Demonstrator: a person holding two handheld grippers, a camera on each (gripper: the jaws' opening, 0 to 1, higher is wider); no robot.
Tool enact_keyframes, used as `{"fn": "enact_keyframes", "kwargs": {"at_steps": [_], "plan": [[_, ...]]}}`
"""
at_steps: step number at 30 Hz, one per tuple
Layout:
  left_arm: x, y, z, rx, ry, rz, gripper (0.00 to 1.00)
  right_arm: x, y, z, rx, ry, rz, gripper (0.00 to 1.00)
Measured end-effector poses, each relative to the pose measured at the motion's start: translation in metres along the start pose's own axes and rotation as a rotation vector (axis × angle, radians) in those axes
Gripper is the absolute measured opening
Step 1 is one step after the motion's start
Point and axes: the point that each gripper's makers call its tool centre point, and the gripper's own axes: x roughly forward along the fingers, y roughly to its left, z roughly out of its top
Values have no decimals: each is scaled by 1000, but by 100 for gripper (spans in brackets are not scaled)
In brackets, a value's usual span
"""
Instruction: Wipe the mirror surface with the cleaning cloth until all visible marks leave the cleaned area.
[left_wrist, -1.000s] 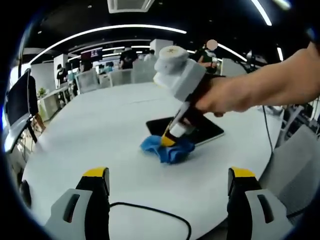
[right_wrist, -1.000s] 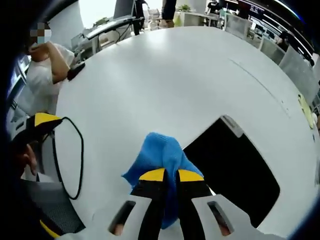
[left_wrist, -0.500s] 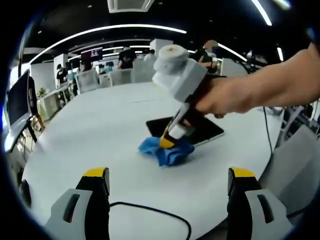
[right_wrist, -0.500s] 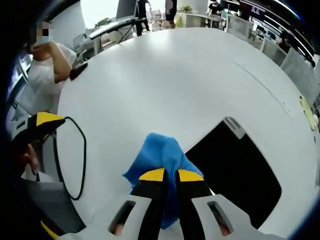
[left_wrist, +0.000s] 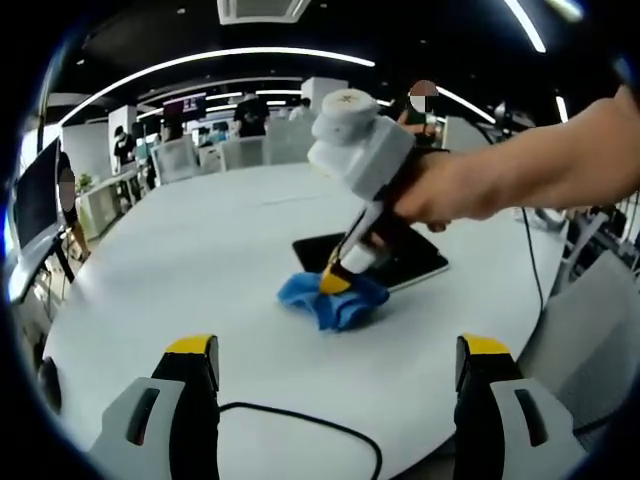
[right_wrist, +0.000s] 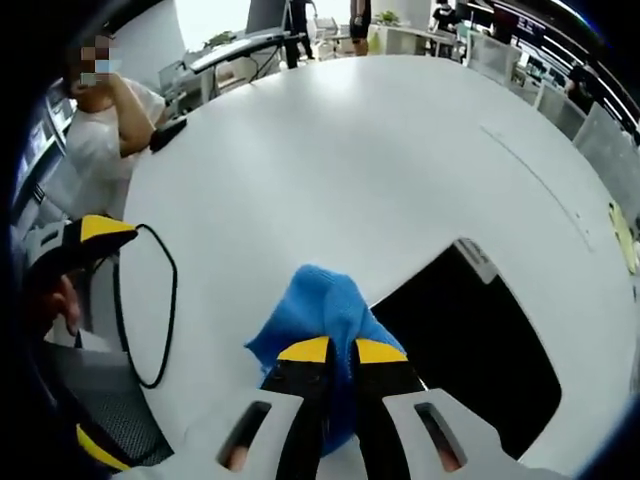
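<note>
Right claw (right_wrist: 333, 352), its yellow-tipped jaws pressed together on the blue cloth (right_wrist: 318, 312), holds the bunched fabric down on the white surface (right_wrist: 330, 170), at the near edge of the dark mirror (right_wrist: 470, 355). In the left gripper view the same claw (left_wrist: 335, 281) comes in from the right, gripped by a person's hand (left_wrist: 445, 190), with the cloth (left_wrist: 333, 300) touching the front corner of the mirror (left_wrist: 410, 260), which lies flat. Left claw (left_wrist: 338, 385) hangs well apart from them, near the surface's edge, its jaws spread wide with nothing between. A black cable (left_wrist: 300, 425) loops across the surface (left_wrist: 190, 260) just ahead of it.
</note>
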Motion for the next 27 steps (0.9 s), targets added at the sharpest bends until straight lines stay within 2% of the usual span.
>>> {"fn": "enact_keyframes", "kwargs": {"at_steps": [12, 27], "plan": [[0, -2, -3, 1, 18, -5, 99, 0, 1, -2, -31, 26, 77, 3], [2, -1, -6, -10, 26, -8, 99, 5, -23, 10, -47, 42, 115, 3]]}}
